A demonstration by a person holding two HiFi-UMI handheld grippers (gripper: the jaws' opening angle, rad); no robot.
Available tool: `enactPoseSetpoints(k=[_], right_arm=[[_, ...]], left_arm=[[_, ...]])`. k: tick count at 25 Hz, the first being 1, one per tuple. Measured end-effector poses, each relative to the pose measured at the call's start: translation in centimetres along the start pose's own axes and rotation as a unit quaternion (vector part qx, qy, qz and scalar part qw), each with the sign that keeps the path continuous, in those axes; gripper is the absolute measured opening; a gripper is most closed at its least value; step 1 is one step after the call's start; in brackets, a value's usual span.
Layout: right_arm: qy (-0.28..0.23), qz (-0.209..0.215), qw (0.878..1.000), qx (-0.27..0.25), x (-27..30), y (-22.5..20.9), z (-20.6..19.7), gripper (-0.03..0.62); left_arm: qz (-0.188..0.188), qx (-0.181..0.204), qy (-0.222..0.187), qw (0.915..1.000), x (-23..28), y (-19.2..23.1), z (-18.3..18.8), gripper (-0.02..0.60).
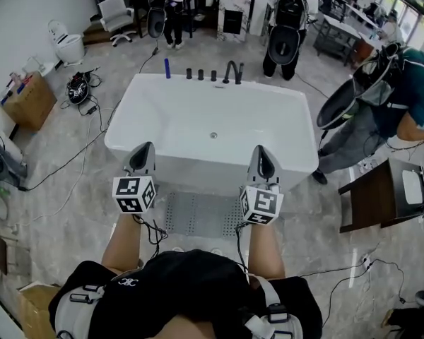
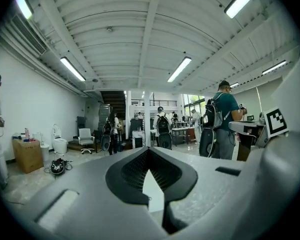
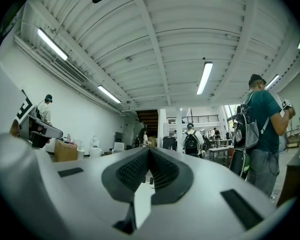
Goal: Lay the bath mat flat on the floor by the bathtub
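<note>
Below and between the left gripper (image 1: 142,155) and the right gripper (image 1: 263,161), bath mat (image 1: 198,214): grey, flat on the floor, just beside the bathtub (image 1: 212,168) wall.
Left gripper: jaws pressed together, nothing between them, above the mat's left edge.
Right gripper: clenched, empty, above the mat's right edge.
Faucet (image 1: 233,71): beyond both grippers, on the tub's far rim.

The person wears a black shirt (image 1: 191,281) crossed by grey harness straps (image 1: 268,304) with buckles. Above the shirt, the grey left tool (image 1: 144,151) and right tool (image 1: 261,154) each bear 1 black-and-white marker cube (image 1: 133,193) trailing a black cable (image 1: 154,233).
</note>
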State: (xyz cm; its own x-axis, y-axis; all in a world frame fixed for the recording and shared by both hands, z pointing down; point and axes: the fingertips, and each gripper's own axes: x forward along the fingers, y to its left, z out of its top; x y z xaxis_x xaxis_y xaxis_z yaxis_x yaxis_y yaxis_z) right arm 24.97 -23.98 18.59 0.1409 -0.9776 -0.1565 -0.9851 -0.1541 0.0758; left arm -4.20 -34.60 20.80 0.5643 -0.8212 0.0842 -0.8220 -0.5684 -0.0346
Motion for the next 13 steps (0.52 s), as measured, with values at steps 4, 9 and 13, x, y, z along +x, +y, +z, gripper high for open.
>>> enactPoseSetpoints(k=[4, 9, 13], right_arm=[[0.0, -0.004, 1.0, 0.0, -0.3, 0.4, -0.1, 0.005], [0.005, -0.004, 1.0, 0.001, -1.2, 0.2, -0.7, 0.005], [0.008, -0.001, 1.0, 0.007, -1.6, -1.4, -0.6, 0.005]], left_arm=[[-0.002, -0.002, -0.002, 1.0, -0.1, 0.0, -0.5, 0.003], [-0.003, -0.008, 0.0, 1.0, -0.4, -0.3, -0.8, 0.003], [-0.006, -0.001, 0.007, 1.0, 0.0, -2.1, -0.6, 0.003]])
